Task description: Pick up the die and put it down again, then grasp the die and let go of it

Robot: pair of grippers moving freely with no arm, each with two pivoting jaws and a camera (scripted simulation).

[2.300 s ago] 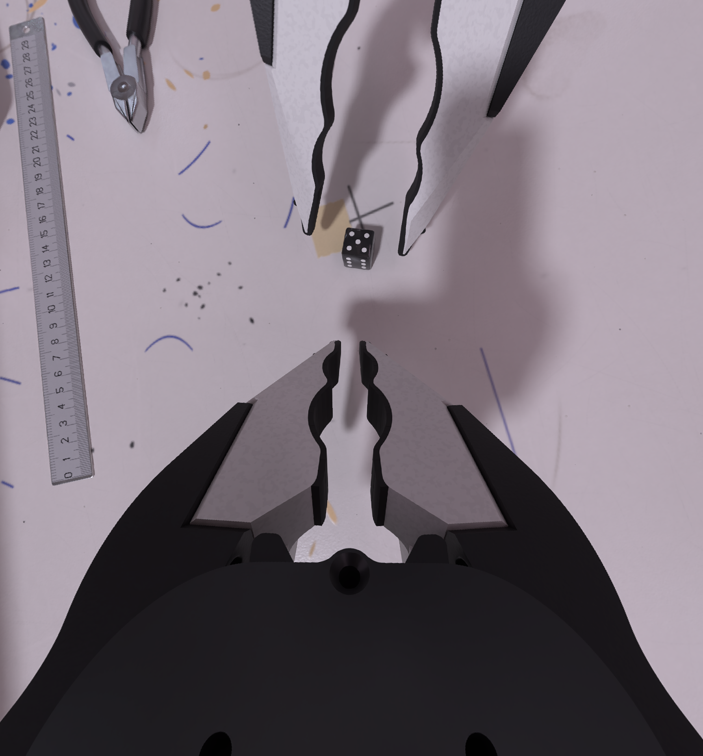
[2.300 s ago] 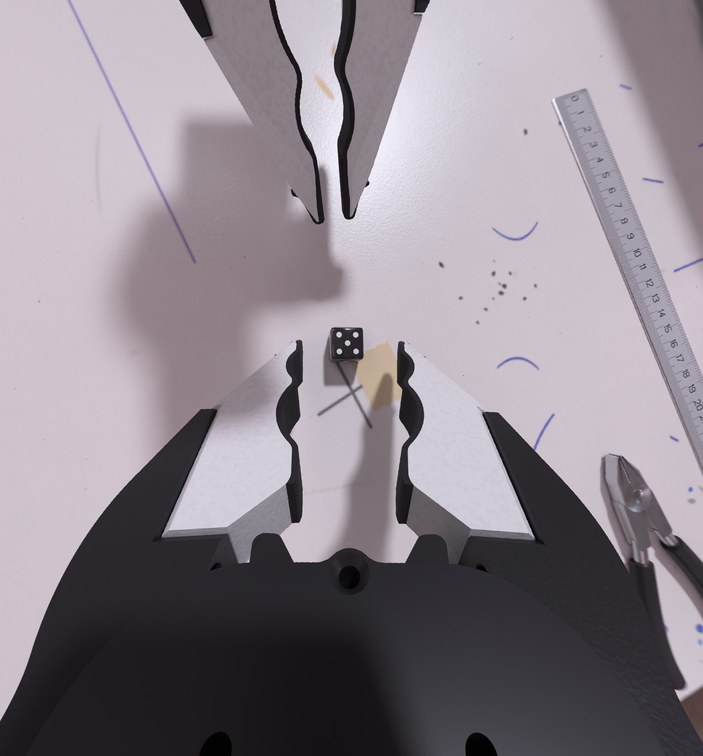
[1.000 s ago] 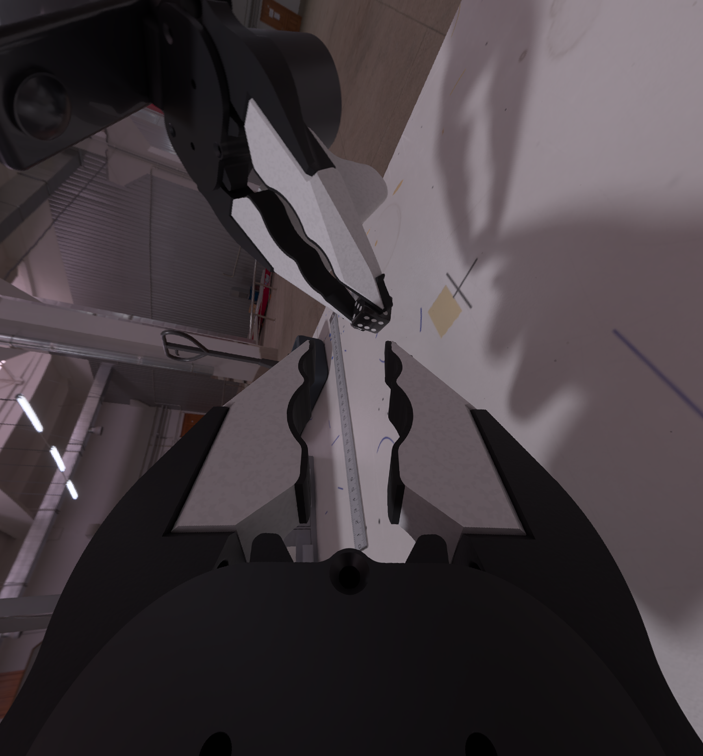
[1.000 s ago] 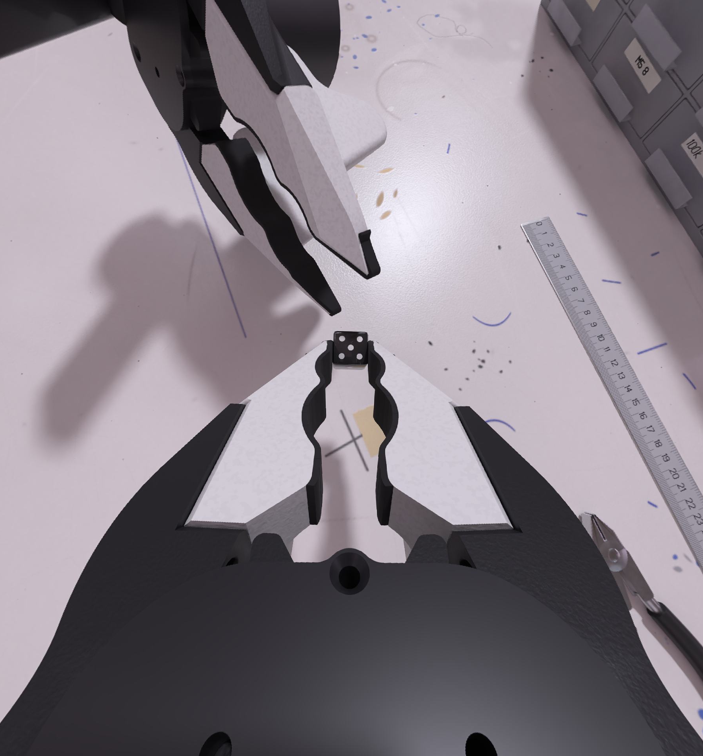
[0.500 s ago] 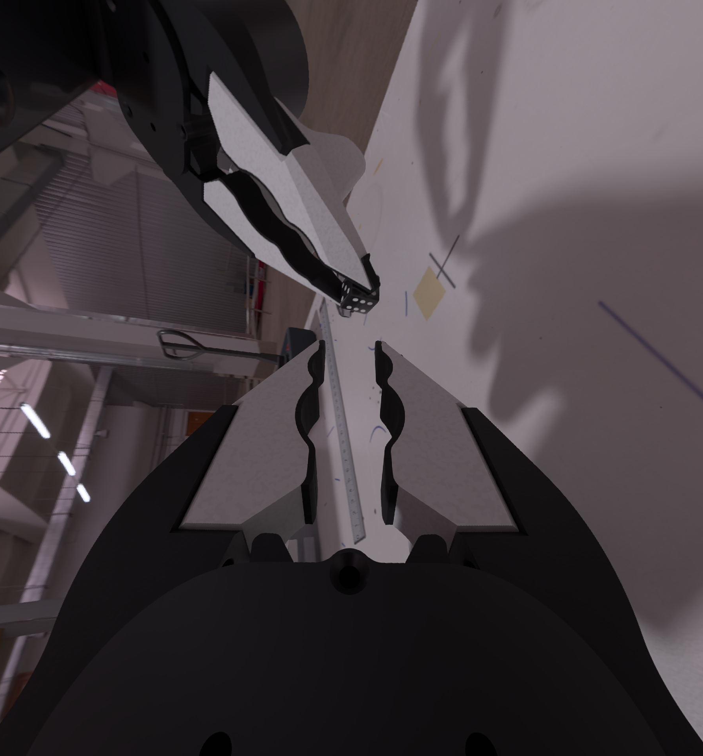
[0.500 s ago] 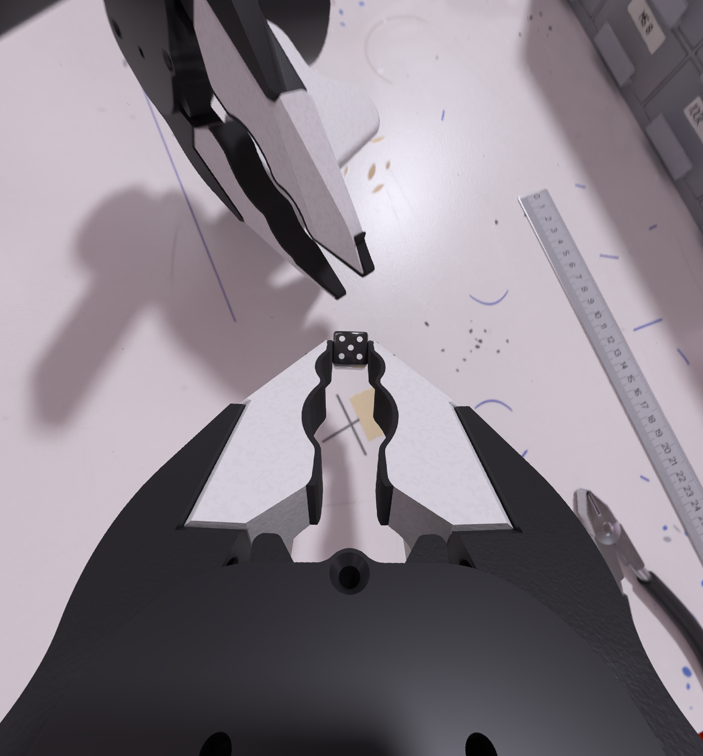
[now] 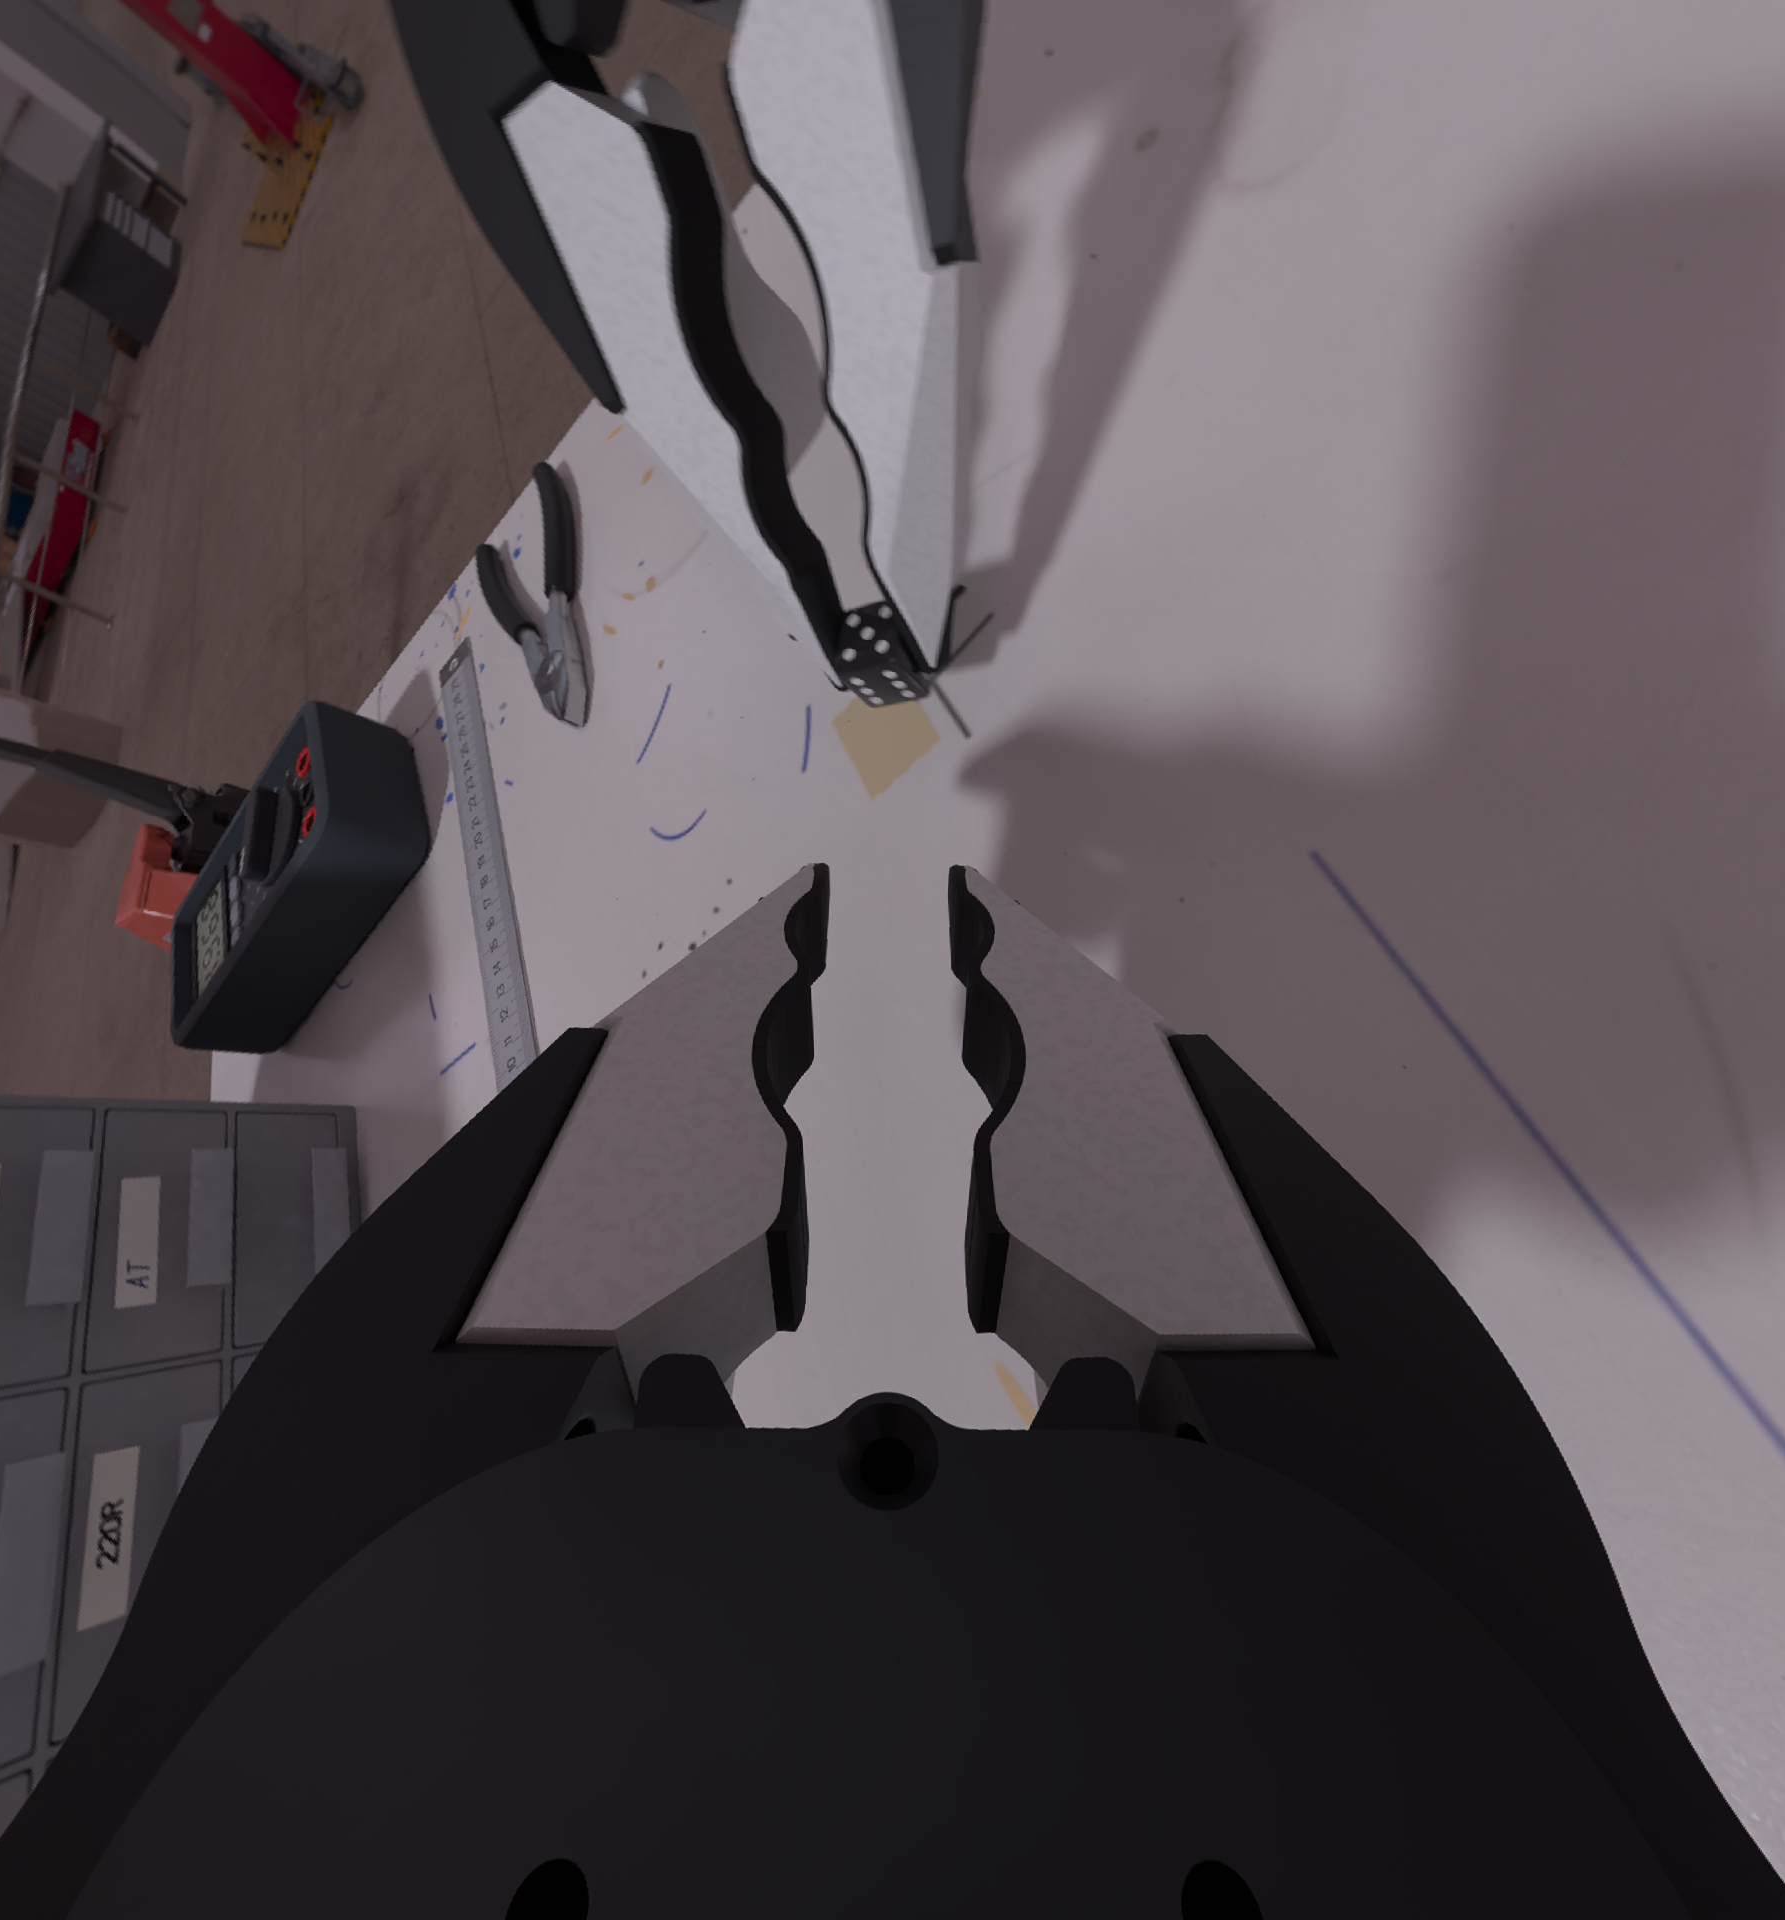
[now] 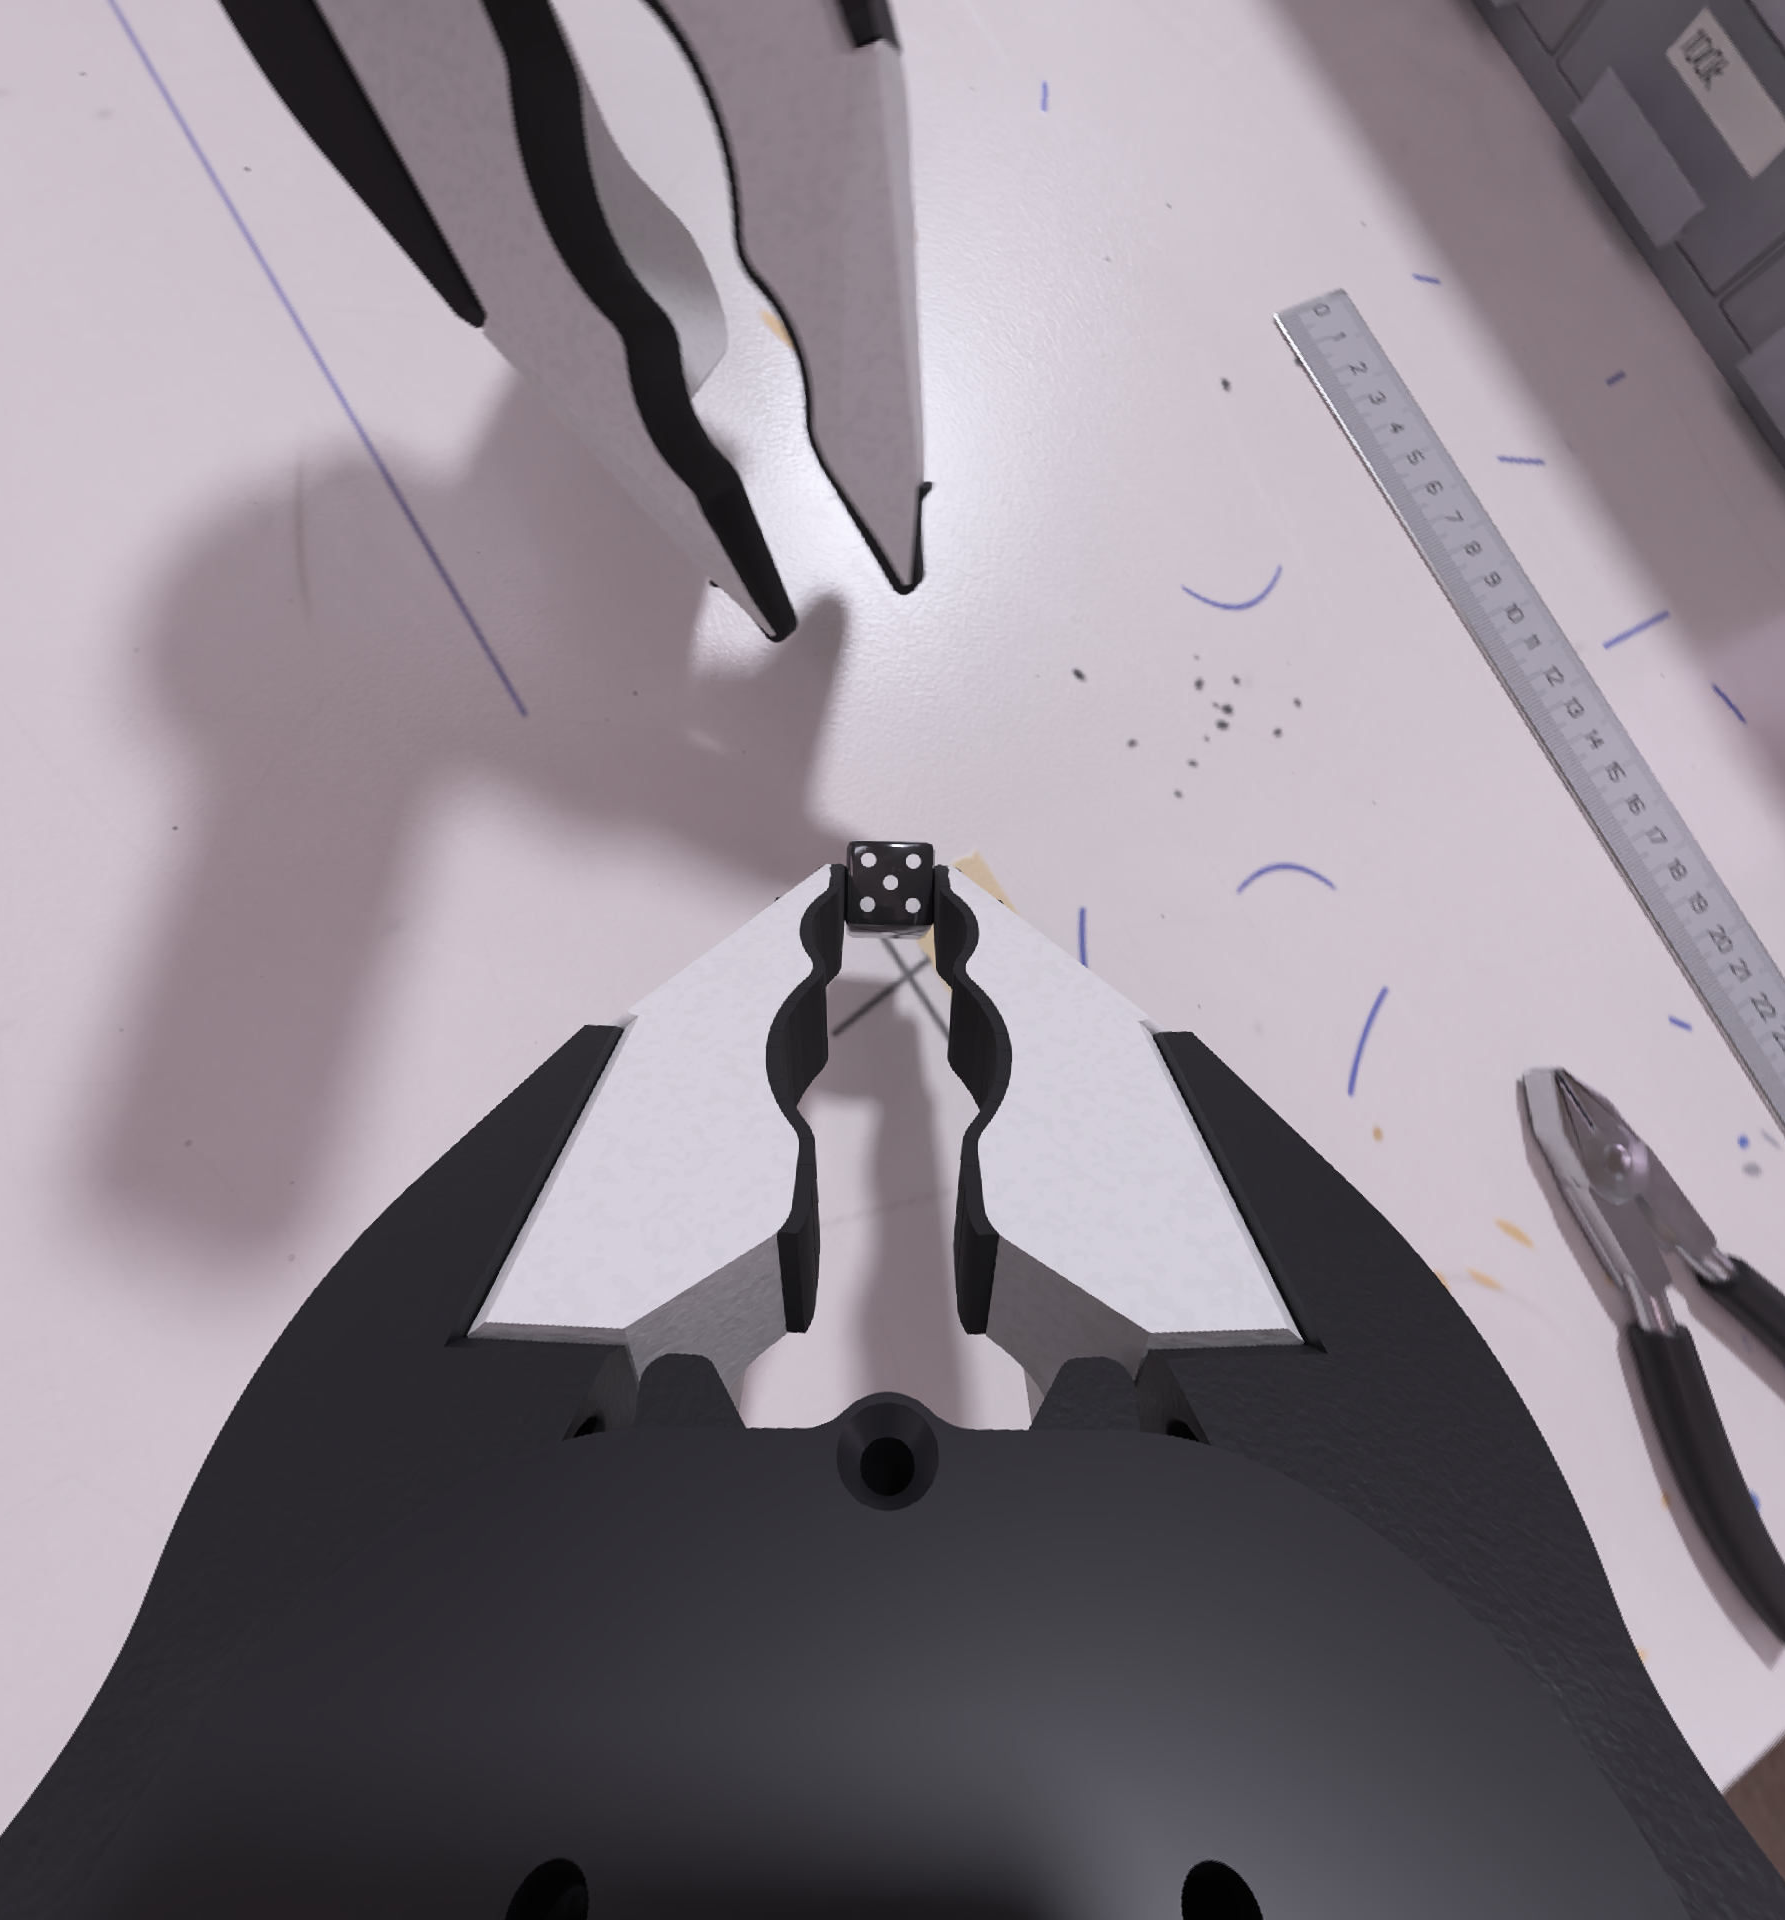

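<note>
A small black die (image 8: 888,896) with white pips is pinched between the tips of my right gripper (image 8: 888,891), which is shut on it. The die hangs low over the white table (image 8: 244,935), by a tan patch (image 7: 883,743) and a pencilled cross; I cannot tell whether it touches. In the left wrist view the die (image 7: 877,655) shows at the tip of the right gripper's fingers (image 7: 763,436), which reach down from above. My left gripper (image 7: 888,883) is partly open and empty, a short way in front of the die, and also shows in the right wrist view (image 8: 836,603).
A steel ruler (image 8: 1594,727) and black-handled pliers (image 8: 1677,1299) lie to the right of the die. A dark multimeter (image 7: 285,883) sits near the table's edge. A grey drawer cabinet (image 7: 88,1351) stands beside it. The wooden floor (image 7: 296,416) shows beyond the edge.
The right gripper closed on the die and lifted it, and has now come back down near the table by the tan patch. The left gripper opened a little and tilted back toward the tabletop.
</note>
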